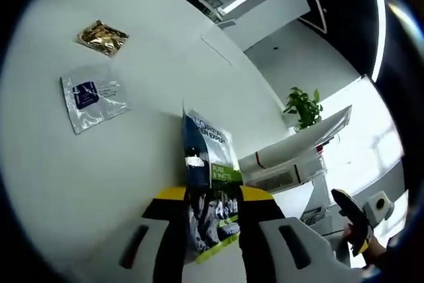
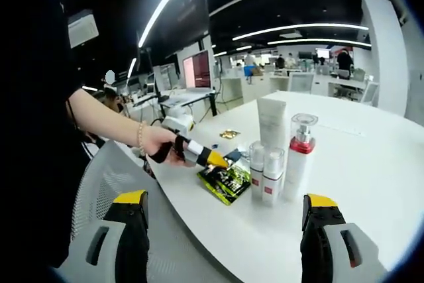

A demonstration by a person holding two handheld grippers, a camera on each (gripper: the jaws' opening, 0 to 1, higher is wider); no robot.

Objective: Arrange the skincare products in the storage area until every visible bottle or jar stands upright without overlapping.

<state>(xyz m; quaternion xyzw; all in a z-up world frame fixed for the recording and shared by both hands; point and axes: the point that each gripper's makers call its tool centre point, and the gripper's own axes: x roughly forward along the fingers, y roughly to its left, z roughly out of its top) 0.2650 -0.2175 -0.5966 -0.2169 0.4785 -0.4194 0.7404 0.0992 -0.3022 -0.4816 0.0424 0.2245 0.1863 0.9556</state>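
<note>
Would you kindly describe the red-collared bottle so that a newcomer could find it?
On the white table, a cluster of upright products stands beside a flat green sachet. The bottle is at the cluster's right end, the only one with a clear cap and red collar.

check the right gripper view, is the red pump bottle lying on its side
No, the red pump bottle stands upright on the white table beside two small bottles.

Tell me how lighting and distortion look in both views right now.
Left gripper view: bright window glare beyond the potted green plant; the white round table bulges from fisheye; the blue-and-green sachet between the jaws is sharp. Right gripper view: dark ceiling with curved light strips; the red-collared pump bottle is evenly lit, background desks soft.
</note>
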